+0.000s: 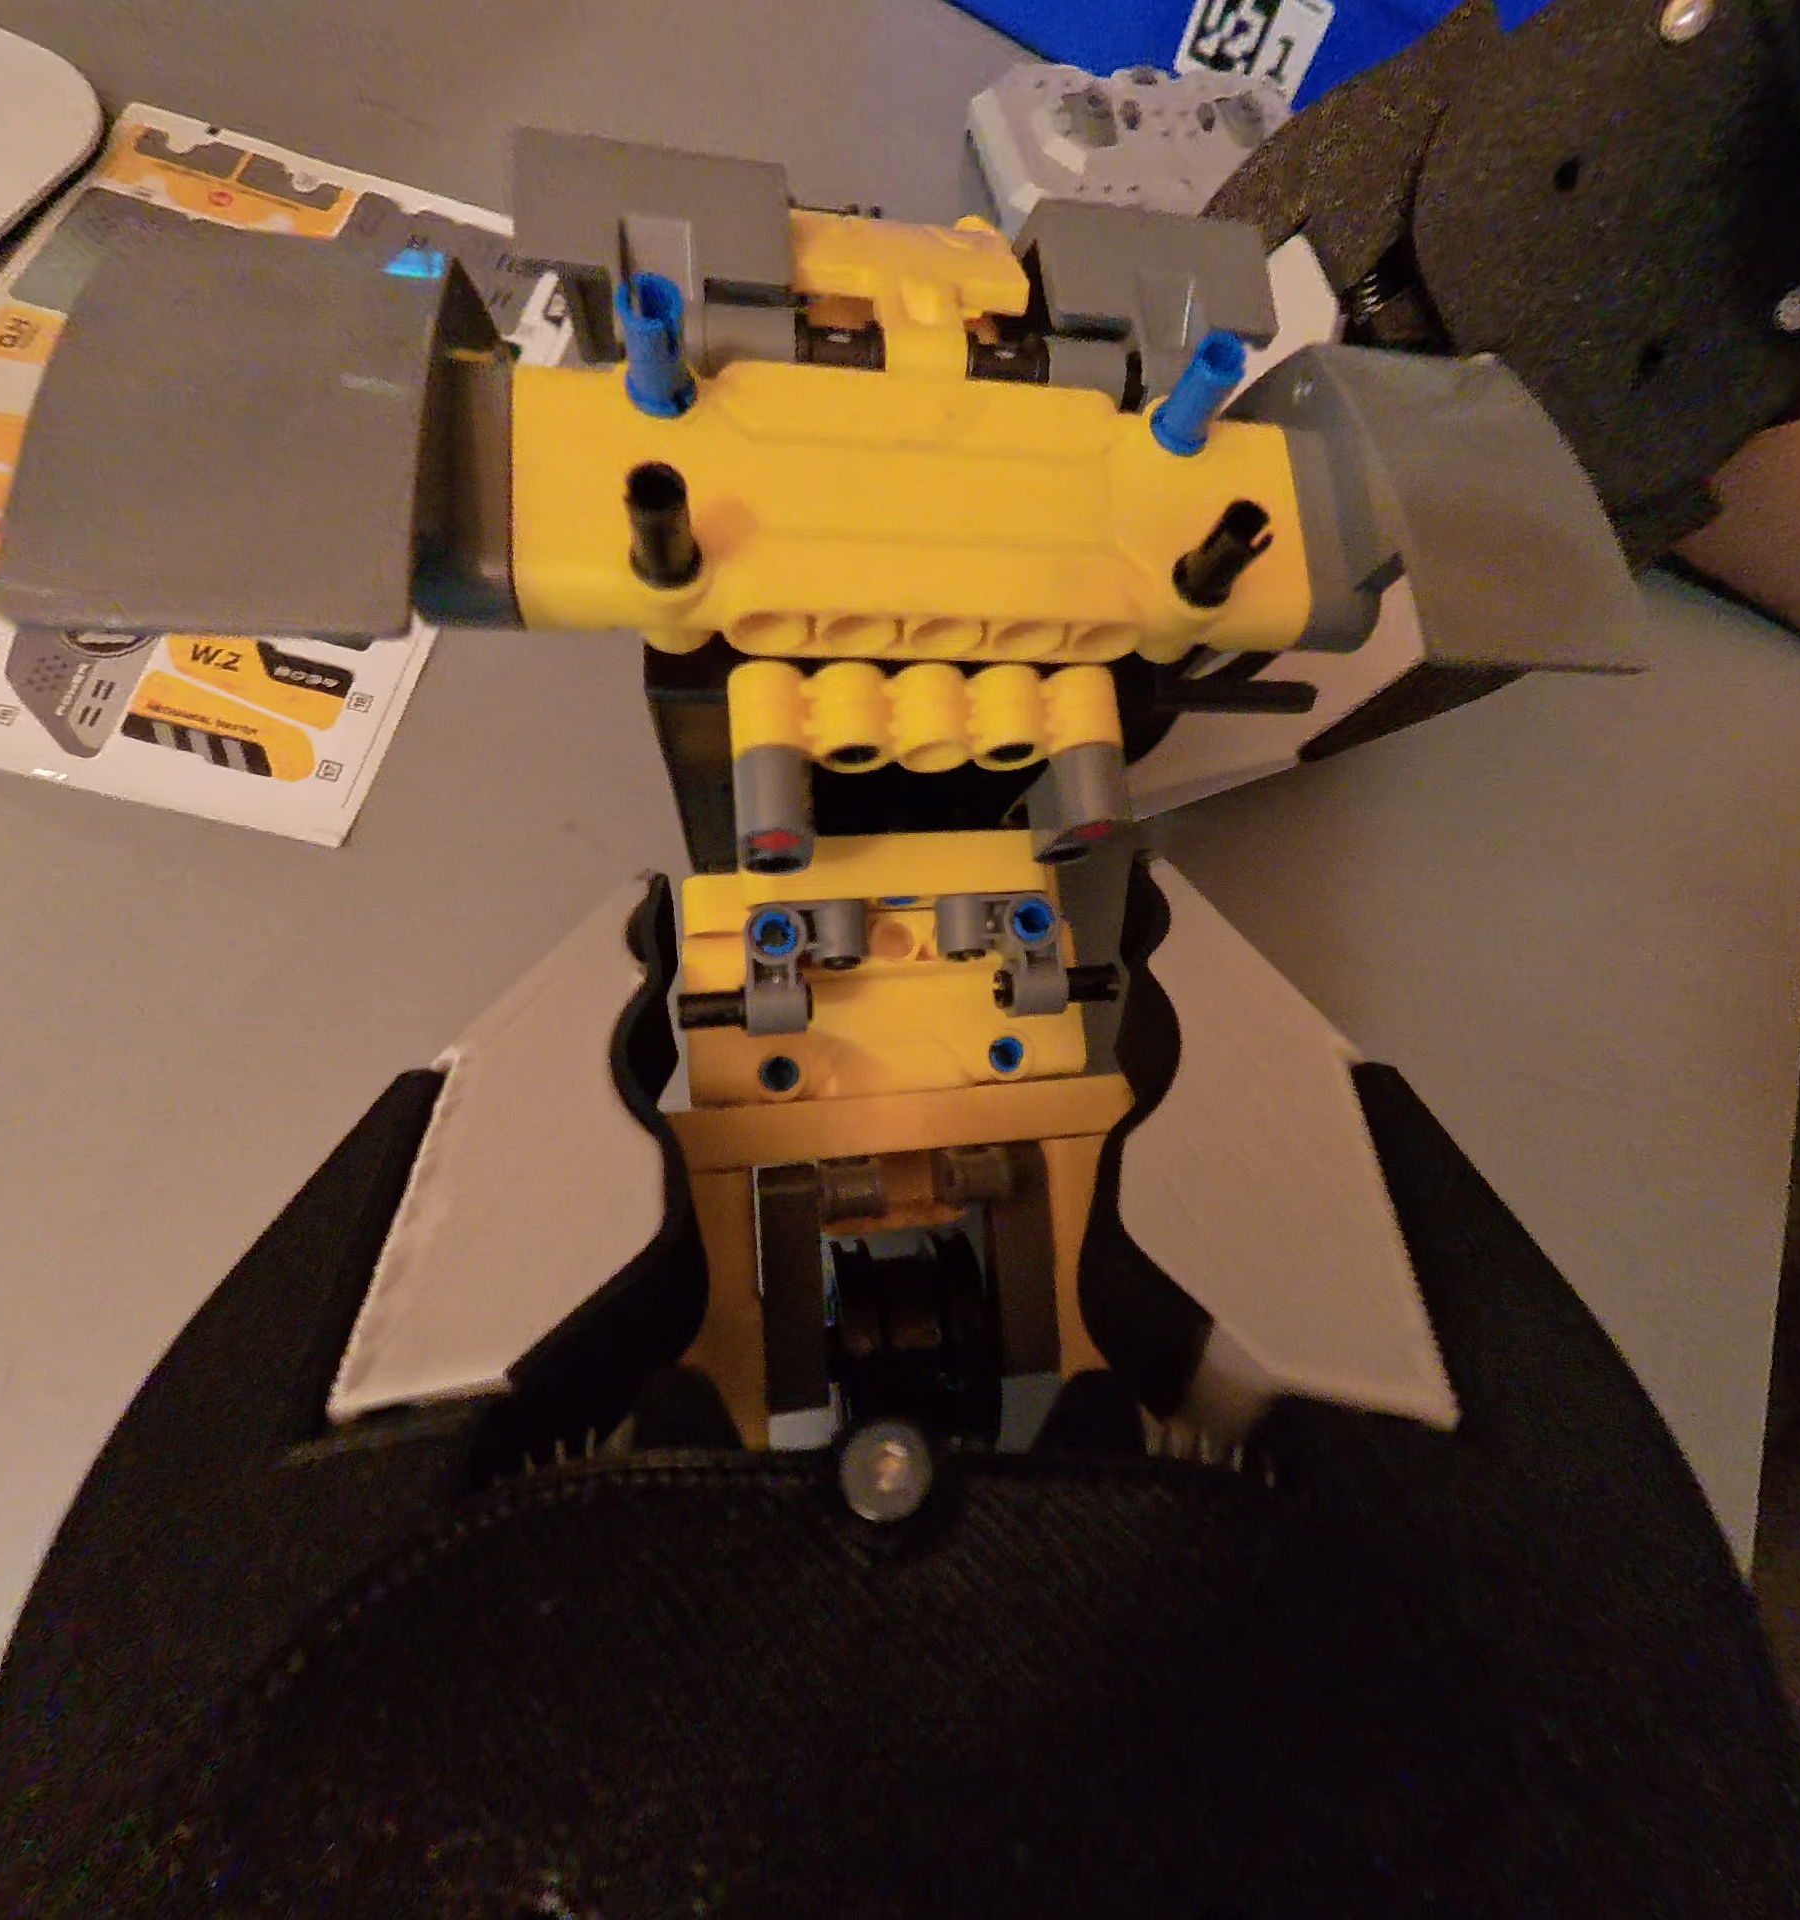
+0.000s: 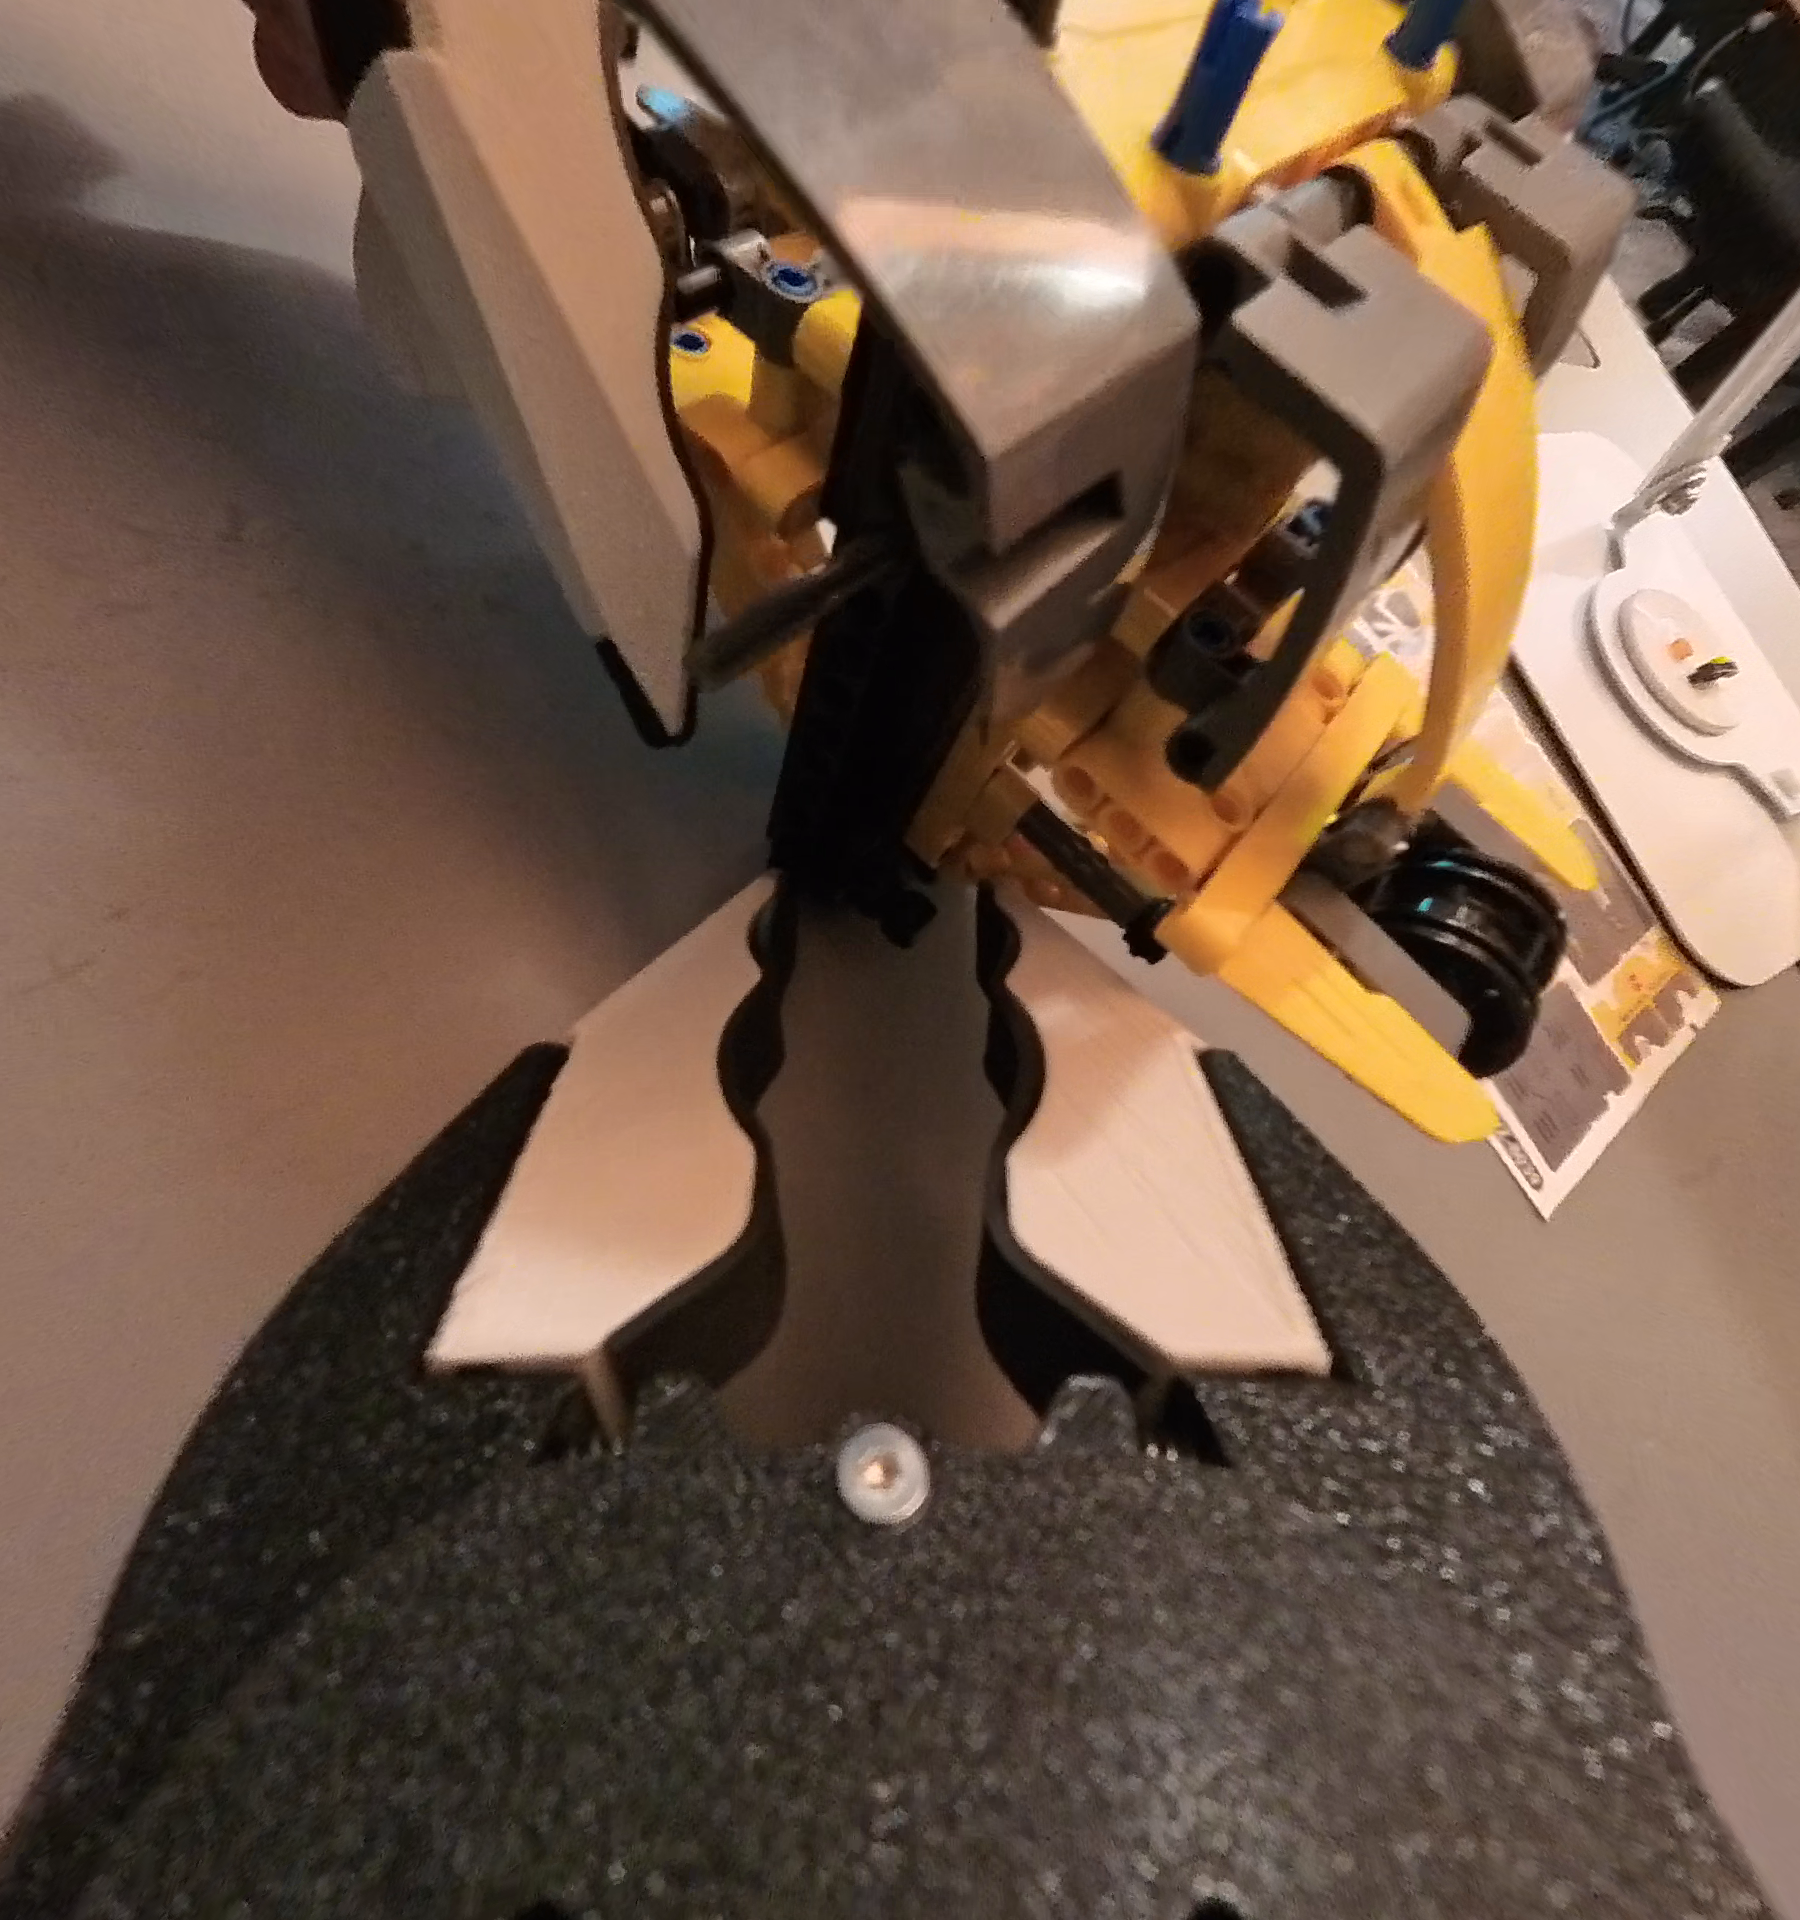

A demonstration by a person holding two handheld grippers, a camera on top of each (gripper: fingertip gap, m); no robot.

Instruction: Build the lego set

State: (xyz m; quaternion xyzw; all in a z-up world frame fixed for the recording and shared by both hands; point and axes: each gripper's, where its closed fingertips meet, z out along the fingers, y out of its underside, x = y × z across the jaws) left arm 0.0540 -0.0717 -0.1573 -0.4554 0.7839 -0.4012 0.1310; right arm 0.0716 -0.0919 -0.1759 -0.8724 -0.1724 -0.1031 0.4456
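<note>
A yellow and grey brick-built vehicle model [image 1: 906, 499] with wide grey fender panels, blue and black pins and a black wheel [image 2: 1467, 925] is held above the grey table [image 1: 252, 1039]. My left gripper [image 1: 896, 935] is shut on the model's yellow middle section, one finger on each side. My right gripper [image 2: 880, 904] has narrowly parted jaws, and its tips pinch a black part [image 2: 875, 748] on the model's side. The right gripper's black body [image 1: 1602, 260] shows at the upper right of the left wrist view. A left finger [image 2: 522, 364] shows in the right wrist view.
A sticker sheet [image 1: 200, 717] lies on the table at the left and also shows in the right wrist view [image 2: 1602, 1049]. A light grey brick part [image 1: 1114, 135] and a blue item [image 1: 1083, 31] lie at the back. A white tray [image 2: 1727, 727] sits to the right. Across from one pair of fingers to the other is roughly 4 cm. From the right gripper's tips to the blue item [image 1: 1083, 31] is close to 30 cm.
</note>
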